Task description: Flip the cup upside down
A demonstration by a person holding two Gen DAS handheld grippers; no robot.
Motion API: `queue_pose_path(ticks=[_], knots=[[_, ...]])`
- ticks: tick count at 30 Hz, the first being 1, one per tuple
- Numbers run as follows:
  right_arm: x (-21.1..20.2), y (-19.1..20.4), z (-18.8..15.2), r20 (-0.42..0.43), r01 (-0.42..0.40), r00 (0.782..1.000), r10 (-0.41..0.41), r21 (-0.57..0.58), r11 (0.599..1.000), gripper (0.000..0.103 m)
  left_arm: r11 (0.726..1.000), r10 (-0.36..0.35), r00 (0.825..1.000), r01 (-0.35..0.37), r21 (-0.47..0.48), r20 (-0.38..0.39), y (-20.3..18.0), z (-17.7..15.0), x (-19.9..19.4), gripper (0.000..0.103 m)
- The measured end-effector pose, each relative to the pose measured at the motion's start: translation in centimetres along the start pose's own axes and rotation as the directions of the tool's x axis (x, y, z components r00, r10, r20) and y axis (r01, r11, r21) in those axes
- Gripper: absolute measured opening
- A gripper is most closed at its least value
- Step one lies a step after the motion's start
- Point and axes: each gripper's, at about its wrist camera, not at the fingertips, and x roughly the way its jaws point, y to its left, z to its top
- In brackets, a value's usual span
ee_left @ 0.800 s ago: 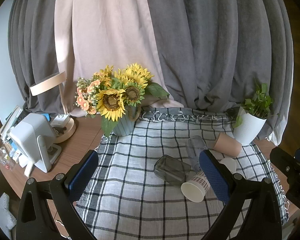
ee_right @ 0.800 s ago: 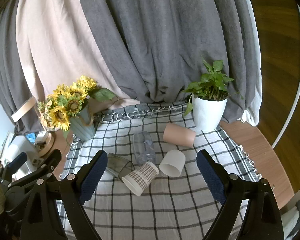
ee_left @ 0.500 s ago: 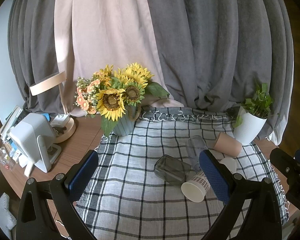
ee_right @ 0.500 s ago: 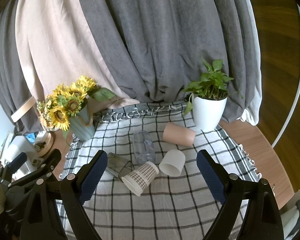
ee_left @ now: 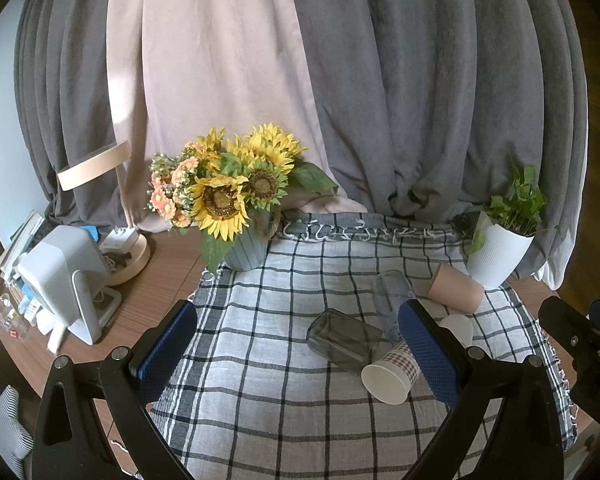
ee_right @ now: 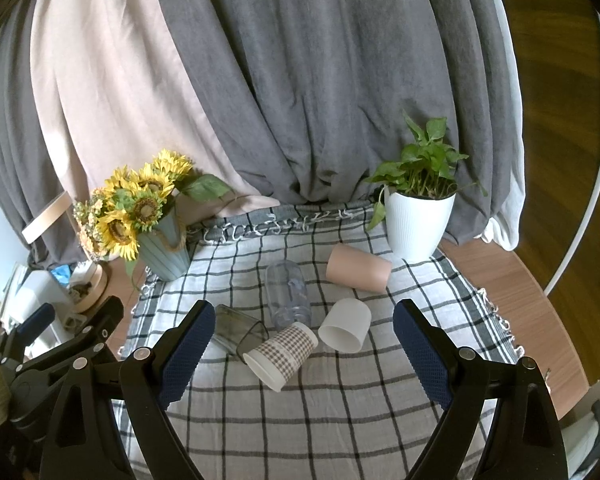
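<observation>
Several cups lie on their sides on a checked cloth (ee_right: 340, 408): a plaid paper cup (ee_right: 282, 354), a white cup (ee_right: 346, 323), a pink cup (ee_right: 358, 269), a clear plastic cup (ee_right: 287, 294) and a dark glass tumbler (ee_right: 236, 329). The left wrist view shows the plaid cup (ee_left: 390, 372), the tumbler (ee_left: 344, 340), the clear cup (ee_left: 390, 296) and the pink cup (ee_left: 454, 293). My right gripper (ee_right: 302, 354) is open and empty, held above the cloth in front of the cups. My left gripper (ee_left: 300, 352) is open and empty, to the left of them.
A vase of sunflowers (ee_left: 240, 208) stands at the cloth's back left, a white potted plant (ee_right: 418, 208) at the back right. A lamp (ee_left: 120, 216) and a white device (ee_left: 60, 276) sit on the wooden table on the left. Curtains hang behind.
</observation>
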Motion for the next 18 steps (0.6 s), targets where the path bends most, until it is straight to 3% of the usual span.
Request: queue_pose_path(ticks=[13,18], knots=[[1.0,-0.2,0.1,-0.014,-0.003,1.0,0.003,0.0,1.0,0.091,1.0,-0.001,1.0,0.001,0.002,-0.007,-0.2,-0.1,0.4,0.103],[2.7,-0.4,0.4,-0.055,-0.019,0.998,0.019,0.009,1.0,0.091,1.0,0.017,0.997,-0.017,0.002,-0.074,-0.6,-0.3,2.3,0.103]])
